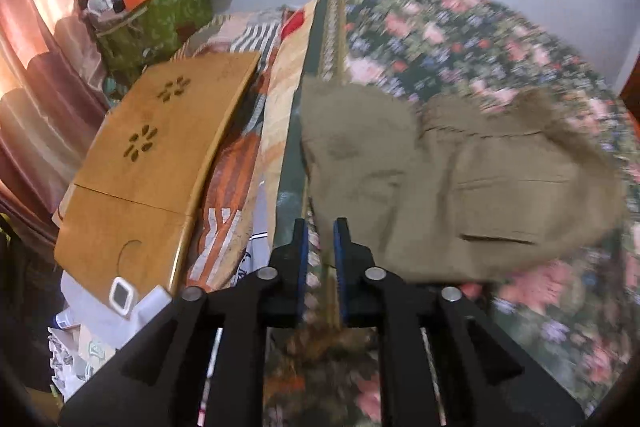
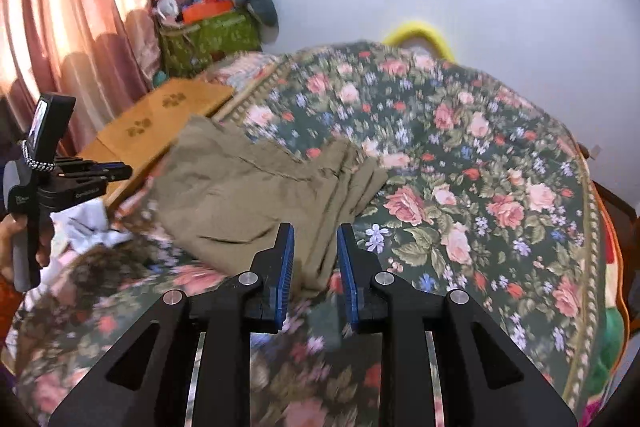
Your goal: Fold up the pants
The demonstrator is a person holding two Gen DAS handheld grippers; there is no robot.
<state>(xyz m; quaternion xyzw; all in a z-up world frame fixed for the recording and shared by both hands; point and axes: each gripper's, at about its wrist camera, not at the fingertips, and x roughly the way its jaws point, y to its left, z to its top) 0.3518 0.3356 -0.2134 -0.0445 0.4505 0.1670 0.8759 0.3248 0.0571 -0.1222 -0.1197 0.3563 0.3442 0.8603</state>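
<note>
Floral bedspread, wooden lap table, pink curtain.

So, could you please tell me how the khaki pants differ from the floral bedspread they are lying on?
The khaki pants are plain, one flat olive-tan colour; the floral bedspread is dark green, crowded with pink roses. The pants are a small folded bundle with stacked layers showing at one edge, while the bedspread lies spread out in a single layer over the bed. Both are soft fabric lying flat.

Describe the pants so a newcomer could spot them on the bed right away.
Find the bed's dark floral blanket. On its side nearest the wooden board lie the pants, folded. They are the only plain khaki cloth on that busy print.
</note>
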